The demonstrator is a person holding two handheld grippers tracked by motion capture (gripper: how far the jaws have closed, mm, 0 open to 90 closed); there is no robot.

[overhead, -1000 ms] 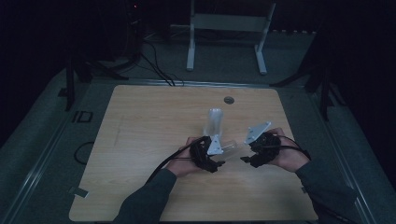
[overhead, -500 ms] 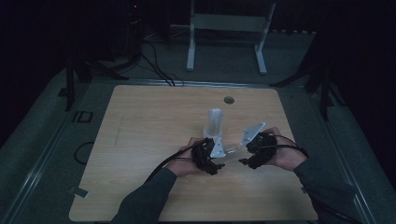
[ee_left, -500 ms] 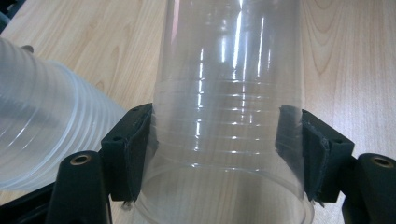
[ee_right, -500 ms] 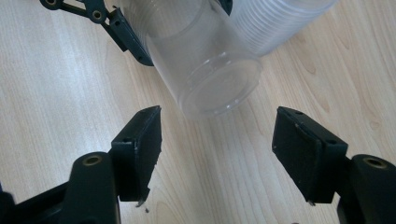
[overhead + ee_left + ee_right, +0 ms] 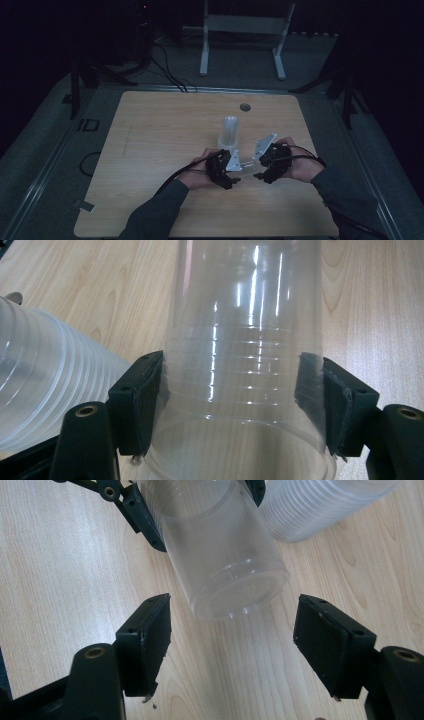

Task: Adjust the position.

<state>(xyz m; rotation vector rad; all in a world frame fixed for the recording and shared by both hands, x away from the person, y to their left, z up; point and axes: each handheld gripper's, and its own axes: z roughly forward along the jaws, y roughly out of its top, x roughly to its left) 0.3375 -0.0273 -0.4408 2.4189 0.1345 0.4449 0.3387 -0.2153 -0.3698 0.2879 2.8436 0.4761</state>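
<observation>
A clear plastic cup is held off the table, with my left gripper shut on its ribbed wall near the rim. In the high view the cup spans the gap between my two hands. My right gripper is open and its jaws have just been opening. The cup's closed bottom hangs just beyond its pads, which do not touch it. A stack of nested clear cups stands on the wooden table just behind the hands.
A small round grommet sits in the table near its far edge. A white metal stand and cables are on the floor beyond the table. Bare wood lies left and right of the hands.
The right gripper has drawn slightly back toward the near edge, off the cup's bottom end. The left hand and the cup have stayed put.
</observation>
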